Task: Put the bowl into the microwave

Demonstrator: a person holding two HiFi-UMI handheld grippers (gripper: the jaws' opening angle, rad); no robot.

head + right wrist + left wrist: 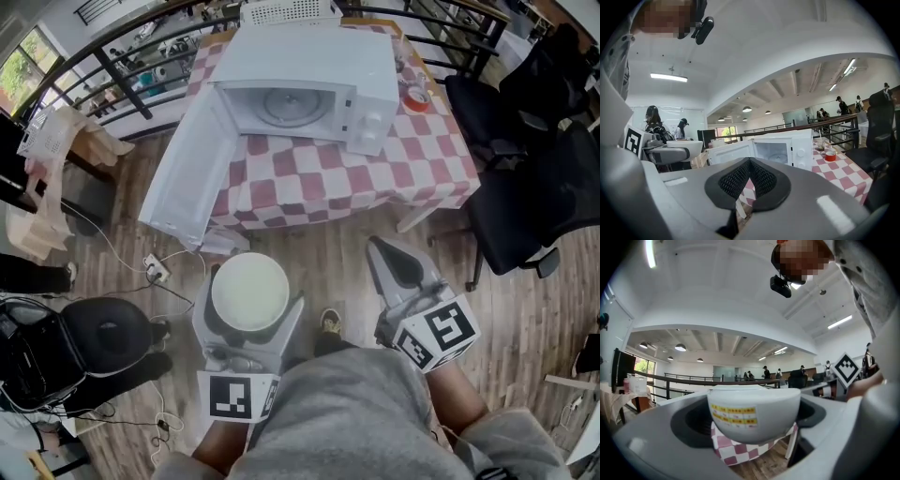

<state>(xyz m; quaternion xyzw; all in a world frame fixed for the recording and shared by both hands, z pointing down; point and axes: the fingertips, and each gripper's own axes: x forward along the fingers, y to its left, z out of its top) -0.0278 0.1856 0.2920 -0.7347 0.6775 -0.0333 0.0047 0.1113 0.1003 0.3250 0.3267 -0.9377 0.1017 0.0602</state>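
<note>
Left gripper view shows your left gripper (pixel 754 430) clamped on the round white bowl (pixel 753 411). One grey jaw presses each side of it, and the bowl sits upright with a yellow label strip (pixel 733 414) facing the camera. Beneath it you can see a corner of the red-and-white checked tablecloth (pixel 736 448).

In the head view, the bowl hangs over the brown wooden floor (pixel 328 248) in front of the table. It is on your side of the table's near edge and well apart from the boxy white microwave oven (pixel 314 75). That oven stands on the checked cloth with its white door (pixel 187 173) swung fully open toward your left. The cavity faces you, and the round glass turntable (pixel 286 105) is visible inside. A small red round object (pixel 417 98) sits on the cloth just beside the oven's control side; you cannot tell what it is.

Your right gripper (pixel 749 161) has its jaws pressed together, the black ribbed pads (pixel 761 180) meeting with nothing between them. In the head view it hovers over the floor to the right of the bowl, pointing toward the table.

Black office chairs (pixel 534 197) stand to the table's right.
</note>
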